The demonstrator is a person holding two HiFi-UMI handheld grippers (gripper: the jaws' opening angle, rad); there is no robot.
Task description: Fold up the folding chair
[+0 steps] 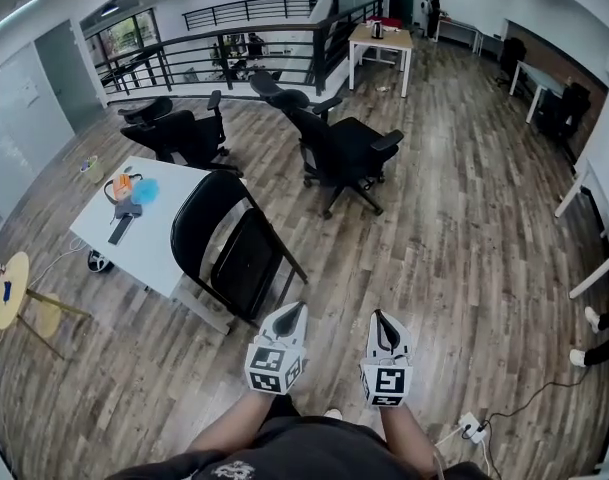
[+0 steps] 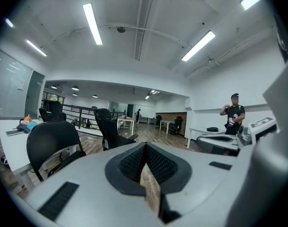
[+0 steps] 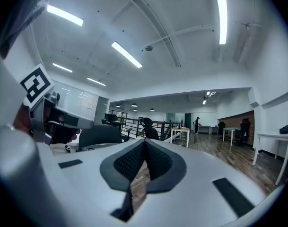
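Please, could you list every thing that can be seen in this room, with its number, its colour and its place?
folding chair: one, black, at the white table's near corner
white table: one, white, left of centre, small orange, blue and black items on it
office chairs: at least three, black, behind the folding chair
small round table: one, pale wood, far left
railing: one, black, at the back
desk: one, wooden top, white legs, back of the room
power strip: one, white, floor at lower right
left claw: one, white with black pads, shut, empty, bottom centre
right claw: one, same colours, shut, empty, beside the left claw
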